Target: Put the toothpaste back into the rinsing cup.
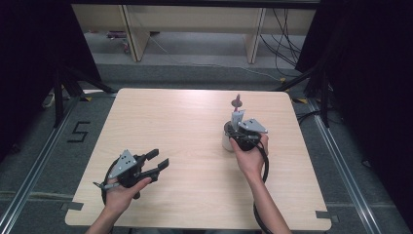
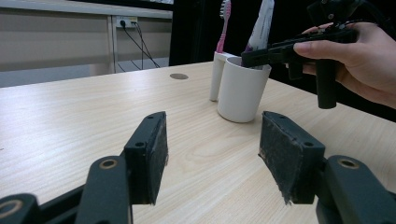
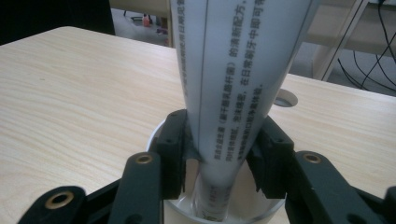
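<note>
Two grippers are over the wooden surface (image 1: 195, 126). The right gripper (image 3: 217, 156), held in the person's right hand (image 1: 251, 158), is at the right-centre of the surface, directly above a white cup (image 2: 242, 88). Its jaws are closed on the lower part of a white toothpaste tube (image 3: 233, 70), one pad on each side, just above the cup's rim; the tube stands upright, widening upward, with its lower end inside the cup. A pink toothbrush (image 2: 223, 23) stands upright in a white holder (image 2: 216, 74) touching the far side of the cup. The left gripper (image 2: 212, 149), held in the left hand (image 1: 122, 192), is at the near left of the surface, well apart from the cup. Its jaws are spread wide with nothing between the pads, and they point toward the cup and the right gripper.
</note>
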{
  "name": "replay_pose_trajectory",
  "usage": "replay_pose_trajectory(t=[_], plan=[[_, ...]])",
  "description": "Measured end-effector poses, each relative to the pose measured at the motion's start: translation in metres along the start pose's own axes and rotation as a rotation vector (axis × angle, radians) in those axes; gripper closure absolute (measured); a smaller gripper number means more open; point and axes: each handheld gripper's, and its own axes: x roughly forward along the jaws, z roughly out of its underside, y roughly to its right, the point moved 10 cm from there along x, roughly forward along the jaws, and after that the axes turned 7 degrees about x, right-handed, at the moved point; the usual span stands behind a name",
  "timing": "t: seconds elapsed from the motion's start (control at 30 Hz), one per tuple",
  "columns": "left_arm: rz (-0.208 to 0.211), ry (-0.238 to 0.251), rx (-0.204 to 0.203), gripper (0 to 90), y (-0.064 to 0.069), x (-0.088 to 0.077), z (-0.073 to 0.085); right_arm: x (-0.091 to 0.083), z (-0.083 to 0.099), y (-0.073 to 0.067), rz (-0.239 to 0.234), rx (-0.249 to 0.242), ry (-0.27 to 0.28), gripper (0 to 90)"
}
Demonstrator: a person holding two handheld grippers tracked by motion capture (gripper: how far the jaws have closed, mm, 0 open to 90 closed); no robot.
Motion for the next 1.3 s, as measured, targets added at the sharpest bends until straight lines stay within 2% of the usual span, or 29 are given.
replay_pose_trajectory(t=[0.03, 0.07, 0.1, 0.17, 0.2, 0.23, 0.27, 0.3, 0.33, 0.4, 0.43, 0.5, 0.53, 0.57, 0.6, 0.7, 0.73, 0.83, 0.87, 0.93, 0.97, 1.0, 1.03, 1.13, 1.17, 1.2, 1.23, 1.3], plan=[[0.0, 0.0, 0.0, 41.7, 0.0, 0.0, 0.0, 0.001, -0.001, 0.001, 0.004, -0.016, 0.016, 58.6], [-0.001, 0.0, 0.0, 41.7, 0.0, 0.0, 0.0, 0.001, 0.0, 0.0, 0.001, 0.009, 0.002, 57.8], [-0.001, 0.0, -0.001, 41.7, 0.0, 0.0, 0.0, 0.0, 0.0, 0.001, 0.01, 0.012, 0.01, 56.5], [-0.008, -0.012, 0.002, 41.7, -0.001, -0.002, 0.0, 0.0, 0.0, 0.0, -0.008, 0.005, 0.01, 54.4], [-0.008, -0.012, 0.002, 41.7, -0.001, -0.002, 0.0, 0.0, -0.003, 0.002, 0.005, -0.02, 0.026, 53.0], [-0.008, -0.012, 0.002, 41.7, -0.002, -0.002, 0.0, -0.002, -0.002, 0.003, 0.014, -0.015, 0.012, 51.7], [-0.009, -0.012, 0.002, 41.7, -0.001, -0.002, 0.0, -0.002, -0.003, 0.001, 0.004, 0.002, 0.031, 49.7], [-0.008, -0.013, 0.001, 41.7, -0.001, -0.001, 0.0, -0.003, -0.002, 0.0, 0.003, 0.019, 0.017, 48.1], [-0.002, 0.001, -0.002, 41.6, -0.001, 0.0, 0.0, -0.003, -0.004, 0.003, 0.008, -0.013, 0.024, 47.1], [-0.003, 0.0, -0.002, 41.6, -0.001, 0.0, 0.0, -0.004, -0.004, 0.001, -0.011, 0.018, 0.028, 44.9], [-0.002, 0.001, -0.002, 41.6, 0.0, 0.0, 0.0, -0.005, -0.004, 0.003, 0.003, -0.01, 0.027, 44.4], [-0.01, -0.012, -0.001, 41.5, -0.001, -0.001, 0.001, -0.006, -0.005, 0.003, 0.002, -0.004, 0.03, 43.1], [-0.01, -0.013, -0.002, 41.5, -0.001, -0.001, 0.001, -0.006, -0.005, 0.002, -0.013, 0.002, 0.037, 42.7], [-0.011, -0.013, -0.002, 41.4, -0.001, -0.001, 0.001, -0.008, -0.005, 0.002, 0.0, 0.012, 0.036, 42.1], [-0.012, -0.014, -0.001, 41.4, -0.002, -0.001, 0.001, -0.009, -0.004, 0.001, -0.013, 0.02, 0.022, 41.3], [-0.013, -0.015, 0.004, 41.3, -0.003, -0.001, 0.001, -0.011, -0.005, 0.003, -0.008, -0.009, 0.033, 39.1], [-0.014, -0.016, 0.003, 40.9, -0.003, -0.001, 0.001, -0.011, -0.005, 0.002, -0.023, -0.011, 0.028, 38.5], [-0.018, -0.017, 0.003, 40.5, -0.004, -0.001, 0.002, -0.015, -0.003, 0.001, -0.024, 0.018, 0.017, 37.4], [-0.018, -0.018, 0.003, 40.4, -0.004, -0.001, 0.002, -0.018, -0.003, 0.004, -0.017, -0.014, 0.006, 37.0], [-0.02, -0.019, 0.005, 40.0, -0.005, -0.001, 0.002, -0.02, -0.002, 0.004, -0.03, -0.014, 0.009, 36.2], [-0.021, -0.019, 0.005, 39.7, -0.005, -0.001, 0.002, -0.023, 0.0, 0.004, -0.025, 0.007, -0.006, 36.1], [-0.024, -0.02, 0.005, 39.2, -0.006, -0.002, 0.002, -0.024, -0.001, 0.005, -0.03, 0.001, 0.002, 35.9], [-0.026, -0.02, 0.005, 38.7, -0.006, -0.002, 0.002, -0.027, -0.001, 0.008, -0.023, -0.033, -0.002, 35.6], [-0.035, -0.029, 0.005, 37.3, -0.009, -0.003, 0.004, -0.036, 0.001, 0.007, -0.037, 0.012, -0.002, 34.7], [-0.037, -0.029, 0.006, 36.8, -0.01, -0.003, 0.004, -0.038, 0.001, 0.011, -0.035, -0.013, 0.003, 34.6], [-0.041, -0.032, 0.003, 36.4, -0.011, -0.003, 0.005, -0.041, 0.002, 0.012, -0.031, -0.011, 0.001, 34.5], [-0.041, -0.032, 0.003, 36.0, -0.011, -0.003, 0.005, -0.046, 0.003, 0.014, -0.035, -0.043, -0.004, 34.5], [-0.041, -0.034, 0.004, 35.5, -0.011, -0.002, 0.005, -0.052, 0.004, 0.016, -0.031, -0.039, -0.001, 34.1]])
